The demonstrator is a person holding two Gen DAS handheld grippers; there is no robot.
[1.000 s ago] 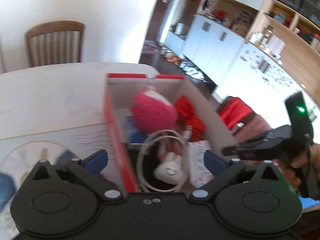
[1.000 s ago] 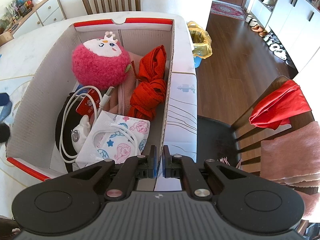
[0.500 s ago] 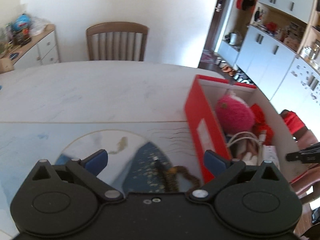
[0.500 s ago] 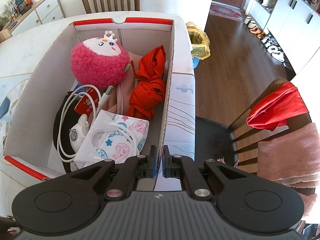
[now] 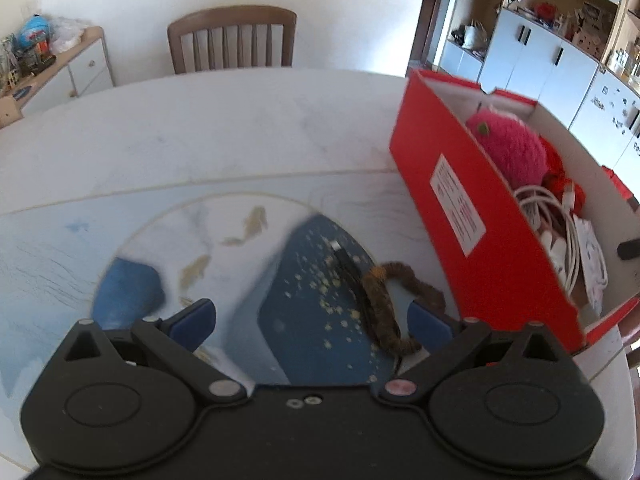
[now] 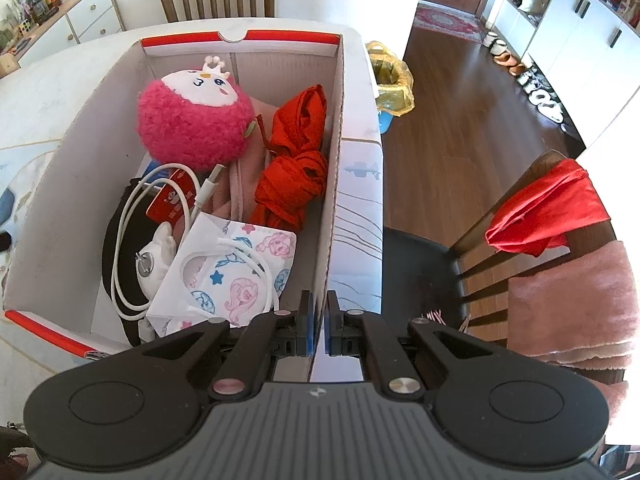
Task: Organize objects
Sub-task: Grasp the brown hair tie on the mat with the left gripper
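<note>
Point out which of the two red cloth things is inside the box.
The knotted red cloth bundle, lying in the shoebox beside the pink plush toy. The other red cloth hangs over a chair back, outside the box.

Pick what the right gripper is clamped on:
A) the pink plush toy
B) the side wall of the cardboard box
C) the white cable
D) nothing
B: the right gripper has its jaws pinched on the box wall, whose edge runs between them; the toy and cable lie loose inside.

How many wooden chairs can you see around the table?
2. One slatted wooden chair stands at the table's far side; another, draped with red cloth, stands beside the red cardboard box. More may be hidden.
</note>
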